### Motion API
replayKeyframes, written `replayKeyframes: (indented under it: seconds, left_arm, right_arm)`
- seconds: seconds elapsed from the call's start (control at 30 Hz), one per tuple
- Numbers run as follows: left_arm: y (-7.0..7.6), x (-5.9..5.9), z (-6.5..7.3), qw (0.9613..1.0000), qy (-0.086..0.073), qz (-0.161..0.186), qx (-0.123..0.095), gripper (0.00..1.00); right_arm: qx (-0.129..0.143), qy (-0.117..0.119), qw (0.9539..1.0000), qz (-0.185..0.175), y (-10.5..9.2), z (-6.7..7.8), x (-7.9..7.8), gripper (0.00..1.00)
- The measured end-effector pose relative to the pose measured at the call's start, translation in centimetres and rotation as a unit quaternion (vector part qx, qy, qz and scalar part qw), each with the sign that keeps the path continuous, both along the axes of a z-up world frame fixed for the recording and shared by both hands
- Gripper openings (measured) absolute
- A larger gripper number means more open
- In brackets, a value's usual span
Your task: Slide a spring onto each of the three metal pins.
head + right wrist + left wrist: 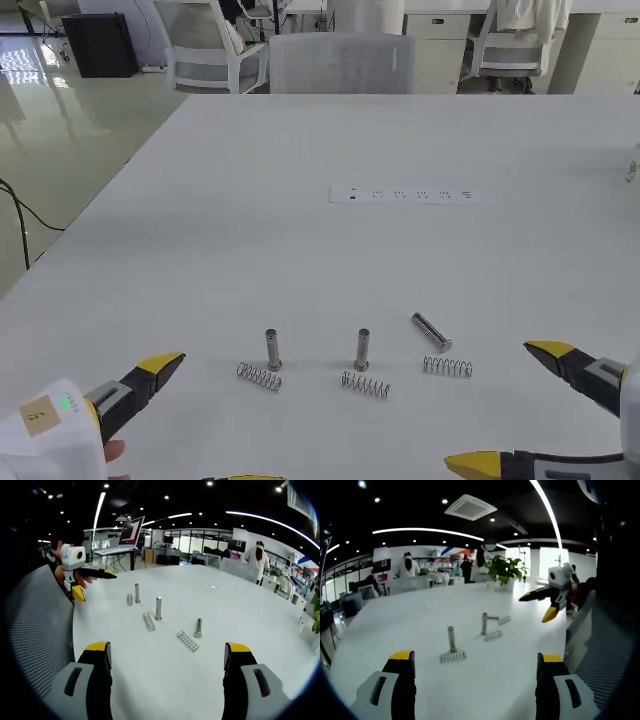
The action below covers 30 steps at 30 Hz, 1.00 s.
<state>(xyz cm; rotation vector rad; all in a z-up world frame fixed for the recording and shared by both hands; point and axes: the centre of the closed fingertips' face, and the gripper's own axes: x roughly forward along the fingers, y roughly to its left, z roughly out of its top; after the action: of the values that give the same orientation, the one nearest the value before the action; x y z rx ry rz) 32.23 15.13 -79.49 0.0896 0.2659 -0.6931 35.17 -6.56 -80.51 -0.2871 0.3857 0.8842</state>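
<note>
Your left gripper (213, 418) and right gripper (497, 407) fingers stand spread and empty; the springs (365, 385) lie on the table (320, 150) before and either side of the middle pin (362, 350), light, apparently slippery, so pinch mid-coil gently.

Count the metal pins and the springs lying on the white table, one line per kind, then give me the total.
Metal pins: 3
Springs: 3
Total: 6

There are three metal pins (272, 349) (362, 349) (431, 332), two upright and one lying, and three springs (258, 376) (365, 385) (447, 367).
</note>
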Motion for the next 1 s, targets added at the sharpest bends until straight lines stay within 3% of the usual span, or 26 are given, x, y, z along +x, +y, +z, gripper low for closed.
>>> replayKeyframes:
  seconds: [0.6,1.0]
  left_arm:
    - [0.03,-0.10,-0.18,0.9999,0.005,0.001,0.010,0.98]
    - [0.26,0.02,0.50,0.9999,-0.005,0.007,0.014,0.98]
  right_arm:
    - [0.001,-0.003,1.0000,0.005,0.23,0.13,-0.07,0.93]
    - [0.001,-0.003,1.0000,0.008,0.30,0.17,0.02,0.93]
